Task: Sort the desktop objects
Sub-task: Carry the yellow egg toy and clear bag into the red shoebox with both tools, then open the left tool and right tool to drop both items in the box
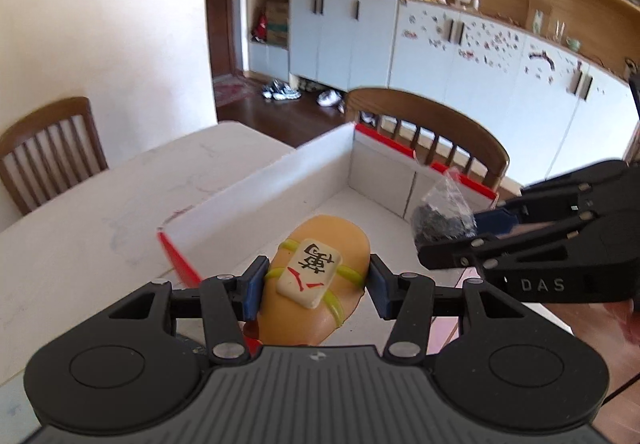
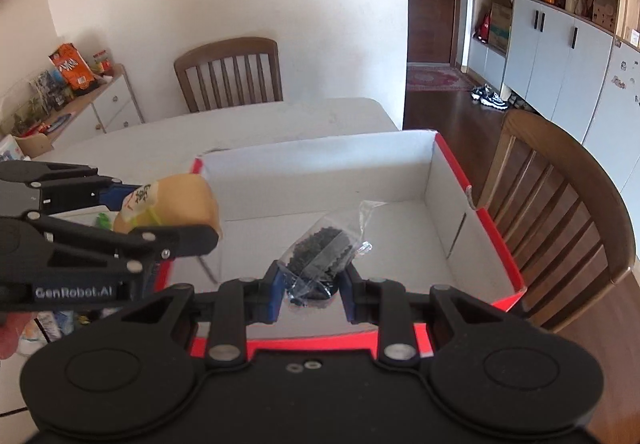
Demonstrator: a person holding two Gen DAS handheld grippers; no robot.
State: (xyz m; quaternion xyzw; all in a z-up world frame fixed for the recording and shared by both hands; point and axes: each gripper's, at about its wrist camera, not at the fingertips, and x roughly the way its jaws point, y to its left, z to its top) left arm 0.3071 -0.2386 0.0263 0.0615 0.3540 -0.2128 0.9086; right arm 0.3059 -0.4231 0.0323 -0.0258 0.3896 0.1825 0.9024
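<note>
My left gripper (image 1: pixel 316 284) is shut on a tan squishy toy (image 1: pixel 316 268) with a white mahjong tile tied on by yellow-green bands. It holds the toy over the near left corner of a red box with a white inside (image 1: pixel 280 180). My right gripper (image 2: pixel 308 288) is shut on a clear plastic bag of small black pieces (image 2: pixel 320 252), held above the box floor (image 2: pixel 400 244). The right gripper with its bag (image 1: pixel 442 222) shows at the right of the left wrist view. The left gripper with the toy (image 2: pixel 180 200) shows at the left of the right wrist view.
The box sits on a white table (image 2: pixel 280 116). Wooden chairs stand at the table's far side (image 2: pixel 230 74) and right side (image 2: pixel 560 204). A low cabinet with snack packs (image 2: pixel 72 84) is at far left. Small items (image 2: pixel 48 324) lie on the table at lower left.
</note>
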